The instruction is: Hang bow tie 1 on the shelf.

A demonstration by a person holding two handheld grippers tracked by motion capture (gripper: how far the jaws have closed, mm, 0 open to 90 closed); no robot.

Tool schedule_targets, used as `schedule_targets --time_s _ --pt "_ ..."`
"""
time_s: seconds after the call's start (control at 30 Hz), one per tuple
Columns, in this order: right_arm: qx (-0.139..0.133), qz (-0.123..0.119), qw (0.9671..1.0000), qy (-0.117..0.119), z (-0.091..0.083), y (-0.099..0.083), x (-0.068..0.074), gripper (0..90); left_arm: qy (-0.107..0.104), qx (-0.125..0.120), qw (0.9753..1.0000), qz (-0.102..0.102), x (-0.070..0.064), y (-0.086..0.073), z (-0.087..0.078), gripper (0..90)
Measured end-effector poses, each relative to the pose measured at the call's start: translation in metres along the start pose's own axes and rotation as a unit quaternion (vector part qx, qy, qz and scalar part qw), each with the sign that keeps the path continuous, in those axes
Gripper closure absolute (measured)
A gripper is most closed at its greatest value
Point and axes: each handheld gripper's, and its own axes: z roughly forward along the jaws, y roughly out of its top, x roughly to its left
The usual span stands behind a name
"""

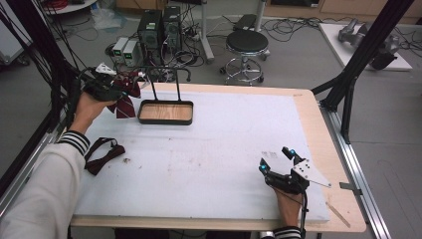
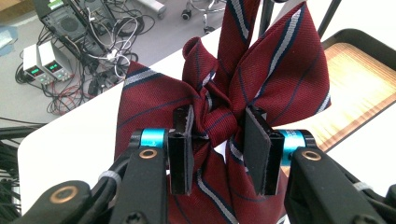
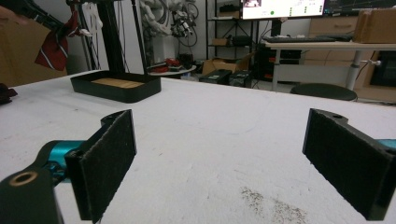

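White padded table (image 1: 214, 149), cabled lab floor, left hand-held gripper (image 2: 217, 135) pinching striped bow tie (image 2: 261, 88), right hand-held gripper (image 1: 278, 162) spread

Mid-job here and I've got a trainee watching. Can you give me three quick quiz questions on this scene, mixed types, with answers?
1. True or false: the left gripper is shut on the striped bow tie.
2. What lies flat on the table near the left forearm?
A) scissors B) dark bow tie C) cup
3. Fill in: the right gripper rests on the white mat with its fingers ____.

Key: 1 true; 2 B; 3 open, holding nothing. The tie hangs left of the tray.
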Motion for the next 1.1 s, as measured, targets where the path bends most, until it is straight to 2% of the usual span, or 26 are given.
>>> schedule_targets --time_s 0.17,0.27,0.43,0.57,0.6,0.77,0.93,1.1 --pt "0.0 -0.001 1.0 0.0 0.0 0.0 0.0 8.9 0.002 0.002 1.0 -0.004 0.0 -0.001 0.0 60.8" --pt "0.0 -0.001 1.0 0.0 0.0 0.0 0.0 8.8 0.0 -0.002 1.0 -0.006 0.0 -0.001 -0.001 52.7" --pt "0.001 -0.002 1.0 0.0 0.0 0.0 0.0 8.8 -0.002 -0.012 0.9999 0.004 -0.001 -0.002 -0.004 33.1" --pt "0.001 -0.001 1.0 0.0 0.0 0.0 0.0 8.8 -0.008 -0.026 0.9996 0.004 -0.003 -0.008 -0.008 23.6" --pt "0.0 0.0 1.0 0.0 0.0 0.0 0.0 8.8 -0.009 -0.029 0.9995 0.011 -0.004 -0.01 -0.01 22.7" --pt "0.0 0.003 1.0 0.0 0.0 0.0 0.0 8.8 -0.015 -0.059 0.9981 0.013 -0.009 -0.015 -0.02 20.2" --pt "0.0 0.002 1.0 0.0 0.0 0.0 0.0 8.8 -0.018 -0.076 0.9968 0.017 -0.012 -0.018 -0.031 19.9" --pt "0.003 0.002 1.0 -0.001 0.0 0.0 0.0 8.8 -0.033 -0.107 0.9935 0.018 -0.014 -0.024 -0.043 19.3"
